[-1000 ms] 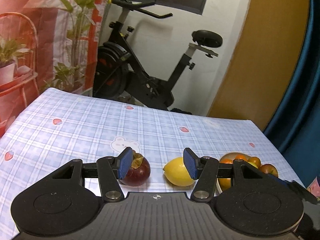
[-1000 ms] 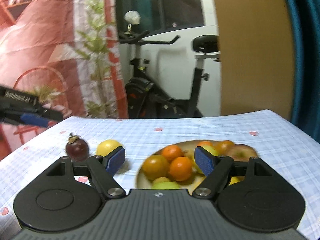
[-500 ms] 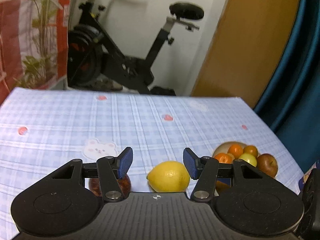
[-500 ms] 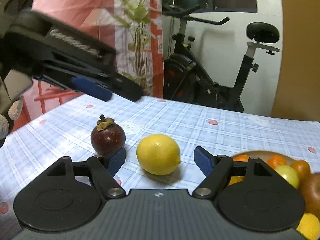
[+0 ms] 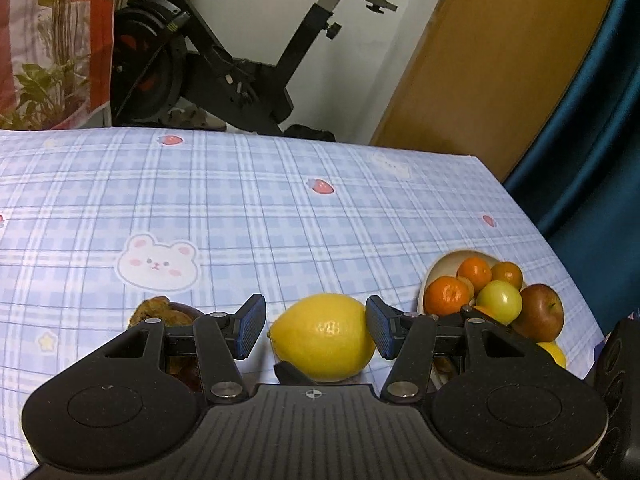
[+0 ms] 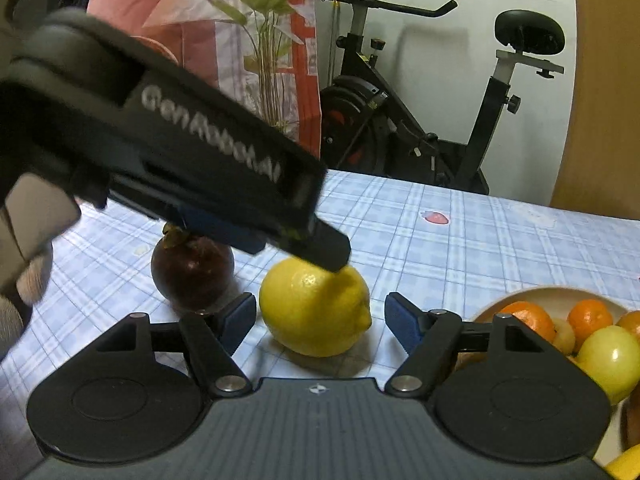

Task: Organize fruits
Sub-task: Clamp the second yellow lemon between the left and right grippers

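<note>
A black exercise bike (image 5: pixel 224 60) stands behind the blue checked tablecloth (image 5: pixel 280 200). At lower centre, the left gripper (image 5: pixel 316 326) brackets the smooth yellow lemon (image 5: pixel 322 338), jaws spread and not yet pressing. The right gripper (image 6: pixel 320 316) gapes nearby, holding nothing. Close squarely across the lemon's middle, gently, clear of the dark purple mangosteen (image 6: pixel 192 270), then carry it to the fruit-filled beige bowl (image 5: pixel 444 266) at right.
</note>
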`<state>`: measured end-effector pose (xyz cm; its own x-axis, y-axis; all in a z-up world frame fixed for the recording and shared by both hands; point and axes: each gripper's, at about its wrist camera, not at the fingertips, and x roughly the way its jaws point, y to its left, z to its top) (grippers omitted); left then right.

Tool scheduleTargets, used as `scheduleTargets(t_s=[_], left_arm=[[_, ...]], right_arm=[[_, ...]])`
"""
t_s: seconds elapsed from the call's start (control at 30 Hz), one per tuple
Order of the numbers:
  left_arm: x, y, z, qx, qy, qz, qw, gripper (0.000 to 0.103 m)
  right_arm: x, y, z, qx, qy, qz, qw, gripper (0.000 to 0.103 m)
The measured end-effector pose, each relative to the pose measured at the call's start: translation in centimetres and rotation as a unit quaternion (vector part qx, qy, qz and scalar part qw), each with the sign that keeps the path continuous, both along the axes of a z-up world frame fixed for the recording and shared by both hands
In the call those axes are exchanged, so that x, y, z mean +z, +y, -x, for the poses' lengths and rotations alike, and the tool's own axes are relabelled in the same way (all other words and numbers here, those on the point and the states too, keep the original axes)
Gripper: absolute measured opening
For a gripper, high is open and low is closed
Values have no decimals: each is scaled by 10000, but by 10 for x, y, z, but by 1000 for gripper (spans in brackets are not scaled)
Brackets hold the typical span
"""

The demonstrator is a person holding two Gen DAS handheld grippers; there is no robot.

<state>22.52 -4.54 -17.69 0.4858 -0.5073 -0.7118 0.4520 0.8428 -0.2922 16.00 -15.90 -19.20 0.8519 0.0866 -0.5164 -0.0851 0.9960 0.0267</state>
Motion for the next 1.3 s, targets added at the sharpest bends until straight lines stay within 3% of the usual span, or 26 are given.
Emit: scheduleTargets(t_s=[0.23, 0.77, 1.3], left_arm=[[-2, -2, 0, -55, 47, 54, 10000, 58], [-5, 1, 32, -120, 65, 46, 9999, 58], [-17, -3, 78, -128, 102, 78, 9998, 58]], right_arm=[[-3, 0, -2, 85, 59, -7, 9999, 66], [-4, 3, 23, 206, -60, 69, 9997, 63], [-2, -3, 70, 295, -23, -465, 9985, 63]])
